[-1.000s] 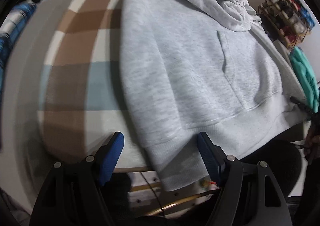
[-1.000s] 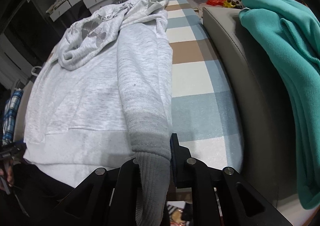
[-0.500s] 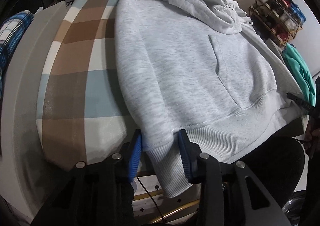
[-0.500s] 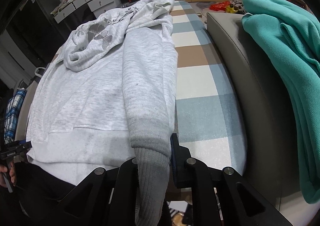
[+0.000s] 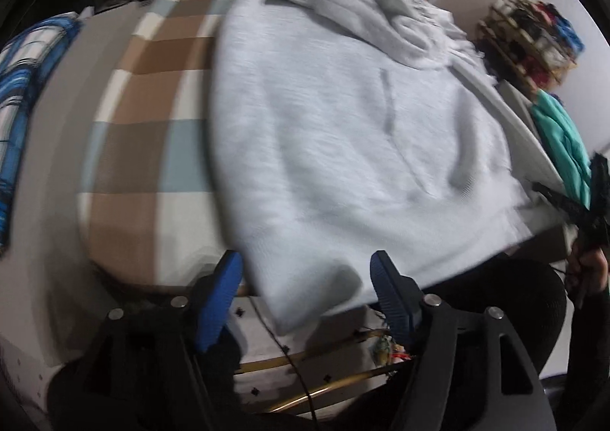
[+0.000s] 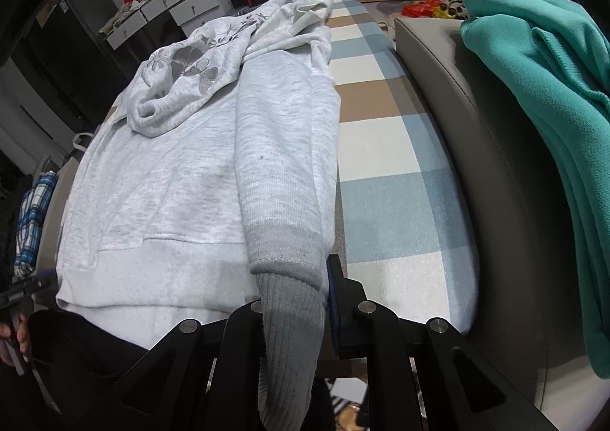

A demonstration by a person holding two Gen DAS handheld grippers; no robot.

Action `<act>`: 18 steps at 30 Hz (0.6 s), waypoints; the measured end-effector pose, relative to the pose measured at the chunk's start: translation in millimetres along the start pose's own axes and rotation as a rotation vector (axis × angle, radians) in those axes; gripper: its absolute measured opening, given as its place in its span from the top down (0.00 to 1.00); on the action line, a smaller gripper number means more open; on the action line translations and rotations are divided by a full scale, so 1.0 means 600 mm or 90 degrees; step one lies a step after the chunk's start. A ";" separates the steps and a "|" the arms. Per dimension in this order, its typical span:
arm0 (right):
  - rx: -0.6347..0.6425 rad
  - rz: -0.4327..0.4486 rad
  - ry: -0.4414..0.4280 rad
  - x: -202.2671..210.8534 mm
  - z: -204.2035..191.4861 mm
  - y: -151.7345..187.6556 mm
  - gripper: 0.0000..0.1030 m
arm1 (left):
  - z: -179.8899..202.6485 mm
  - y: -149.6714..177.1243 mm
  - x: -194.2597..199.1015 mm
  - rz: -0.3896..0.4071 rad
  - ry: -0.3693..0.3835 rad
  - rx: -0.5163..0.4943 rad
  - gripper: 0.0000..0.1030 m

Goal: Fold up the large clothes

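Note:
A light grey hoodie lies front up on a checked cushion, its hood with a flower print at the far end. My left gripper is at the near left hem corner. Its jaws are opening, and the corner lies loose between the blue pads, which do not press on it. The left wrist view is blurred. My right gripper is shut on the grey ribbed sleeve cuff. That sleeve lies along the hoodie's right side.
A teal garment is draped over the grey sofa arm on the right. Blue plaid cloth lies to the left of the cushion. A cluttered rack stands far right. White drawers stand behind.
Half a second ago the left jaws had closed in on the hem corner; now they stand wide and the gripper has drawn back a little. The right gripper keeps its hold on the cuff, unmoved.

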State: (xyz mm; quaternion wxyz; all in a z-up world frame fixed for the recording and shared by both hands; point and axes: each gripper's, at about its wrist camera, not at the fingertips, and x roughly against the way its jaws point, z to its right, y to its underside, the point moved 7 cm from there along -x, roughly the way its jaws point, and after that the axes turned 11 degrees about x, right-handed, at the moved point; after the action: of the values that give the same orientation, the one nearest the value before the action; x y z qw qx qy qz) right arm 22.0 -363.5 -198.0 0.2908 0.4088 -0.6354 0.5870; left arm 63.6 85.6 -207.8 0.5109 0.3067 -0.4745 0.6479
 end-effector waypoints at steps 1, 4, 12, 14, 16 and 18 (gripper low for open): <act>-0.001 0.001 -0.002 0.000 -0.001 0.001 0.86 | 0.005 -0.001 -0.009 -0.003 -0.014 -0.007 0.36; -0.002 0.003 -0.006 0.000 -0.003 0.003 0.85 | 0.002 -0.006 -0.037 0.002 -0.064 -0.006 0.34; -0.009 0.012 -0.021 0.001 -0.002 0.008 0.84 | -0.026 -0.004 -0.024 0.068 -0.094 0.004 0.74; -0.005 0.015 -0.020 0.002 -0.002 0.009 0.84 | -0.037 -0.004 -0.021 0.066 -0.077 0.014 0.80; -0.003 0.015 -0.014 0.002 -0.002 0.008 0.84 | -0.041 -0.001 -0.021 0.063 -0.080 0.013 0.86; 0.008 0.018 0.008 0.006 0.000 0.008 0.87 | -0.041 0.002 -0.021 0.067 -0.094 0.001 0.86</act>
State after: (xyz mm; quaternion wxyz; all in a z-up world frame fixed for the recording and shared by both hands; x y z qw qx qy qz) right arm 16.0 -364.1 -197.4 0.2837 0.3980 -0.6356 0.5976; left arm 68.2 103.8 -227.9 0.4393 0.3289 -0.5259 0.6498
